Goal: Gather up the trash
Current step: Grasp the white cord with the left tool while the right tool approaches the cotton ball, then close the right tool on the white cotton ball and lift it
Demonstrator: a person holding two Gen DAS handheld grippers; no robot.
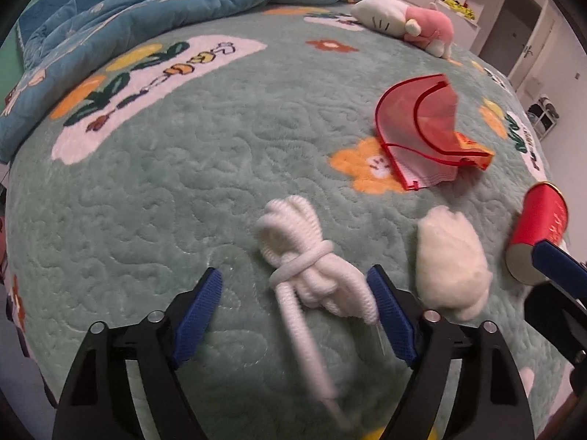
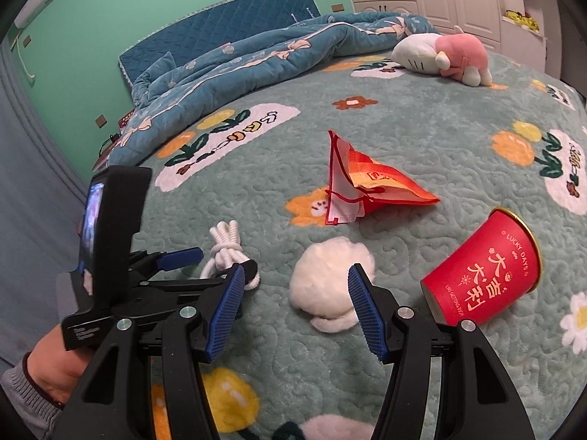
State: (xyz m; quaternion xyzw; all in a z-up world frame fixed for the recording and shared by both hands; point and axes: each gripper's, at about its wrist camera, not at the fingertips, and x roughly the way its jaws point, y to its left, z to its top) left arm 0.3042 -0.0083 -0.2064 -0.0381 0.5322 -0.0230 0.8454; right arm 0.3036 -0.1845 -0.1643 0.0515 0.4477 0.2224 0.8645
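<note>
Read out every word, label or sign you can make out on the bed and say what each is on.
"LUCKY DAYS": red paper cup, near its gold rim.
Three large gold Chinese characters, "大吉利": same cup, on its side.
Small curved line under those characters: too small to read.
Label on the red packaging: too small to read.
Stylised lettering on the white patches of the bed cover: not legible.
White label on the left hand-held gripper: blurred.

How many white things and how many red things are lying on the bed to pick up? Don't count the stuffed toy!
White: 2, the bundled rope and the cotton wad.
Red: 2, the paper cup and the crumpled plastic bag.
Total: 4
</note>
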